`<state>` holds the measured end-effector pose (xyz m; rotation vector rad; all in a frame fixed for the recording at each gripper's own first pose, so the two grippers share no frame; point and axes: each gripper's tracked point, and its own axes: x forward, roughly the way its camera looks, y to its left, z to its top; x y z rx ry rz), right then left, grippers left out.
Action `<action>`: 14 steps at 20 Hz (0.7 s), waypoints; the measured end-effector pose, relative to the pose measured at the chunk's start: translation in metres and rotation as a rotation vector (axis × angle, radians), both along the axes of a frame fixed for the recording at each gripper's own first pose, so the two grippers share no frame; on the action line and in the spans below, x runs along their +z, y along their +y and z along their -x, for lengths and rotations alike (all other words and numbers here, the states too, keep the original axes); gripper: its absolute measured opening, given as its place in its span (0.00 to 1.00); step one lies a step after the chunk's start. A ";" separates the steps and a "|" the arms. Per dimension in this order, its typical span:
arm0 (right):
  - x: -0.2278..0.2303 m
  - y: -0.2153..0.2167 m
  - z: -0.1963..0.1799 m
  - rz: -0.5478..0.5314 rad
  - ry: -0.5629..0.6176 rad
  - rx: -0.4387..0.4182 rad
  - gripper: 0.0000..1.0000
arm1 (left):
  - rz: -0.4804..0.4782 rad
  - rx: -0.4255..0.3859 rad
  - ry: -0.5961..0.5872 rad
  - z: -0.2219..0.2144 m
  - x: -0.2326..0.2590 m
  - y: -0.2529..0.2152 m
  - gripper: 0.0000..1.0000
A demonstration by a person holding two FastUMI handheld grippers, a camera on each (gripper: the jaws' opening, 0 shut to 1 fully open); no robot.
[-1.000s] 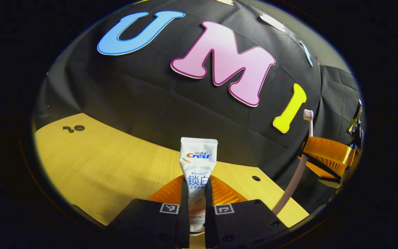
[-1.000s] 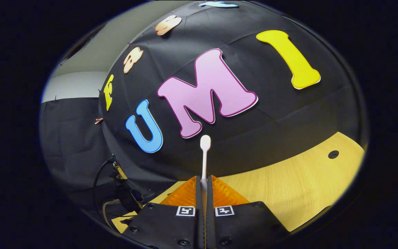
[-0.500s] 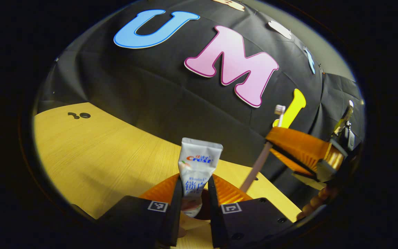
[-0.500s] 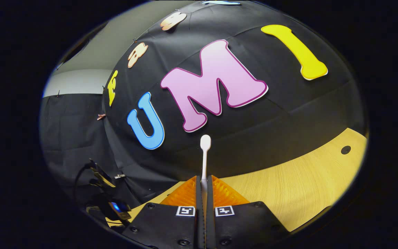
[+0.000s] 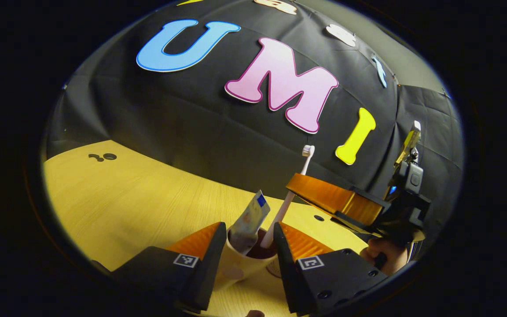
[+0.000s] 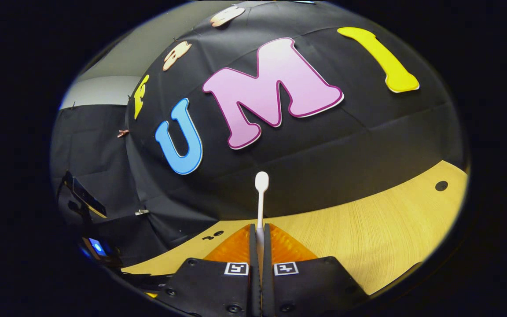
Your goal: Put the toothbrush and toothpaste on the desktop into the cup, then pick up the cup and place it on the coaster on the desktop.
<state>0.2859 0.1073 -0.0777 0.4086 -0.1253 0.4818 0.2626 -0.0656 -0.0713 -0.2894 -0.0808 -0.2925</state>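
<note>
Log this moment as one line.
left gripper: open, around cup | toothpaste: in cup | right gripper: holding toothbrush, lower end in cup

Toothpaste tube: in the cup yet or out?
In. The white toothpaste tube leans inside the cream cup, its lower end below the rim.

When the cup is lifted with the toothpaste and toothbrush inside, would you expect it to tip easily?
Probably somewhat top-heavy: the toothpaste and toothbrush lean well above the cup rim. The cup looks smooth, so it may slip unless gripped squarely.

Left gripper (image 5: 244, 246) agape; right gripper (image 6: 259, 246) clamped, fingers together.
</note>
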 end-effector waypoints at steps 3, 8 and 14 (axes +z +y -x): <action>-0.010 0.004 -0.001 0.013 0.017 -0.002 0.06 | -0.015 -0.011 0.014 0.010 -0.008 0.002 0.67; -0.025 0.013 0.001 0.027 0.044 -0.001 0.06 | -0.057 0.007 0.032 0.019 -0.026 0.008 0.67; -0.052 0.016 0.000 0.062 0.107 -0.023 0.06 | -0.095 0.032 0.066 0.022 -0.043 0.017 0.67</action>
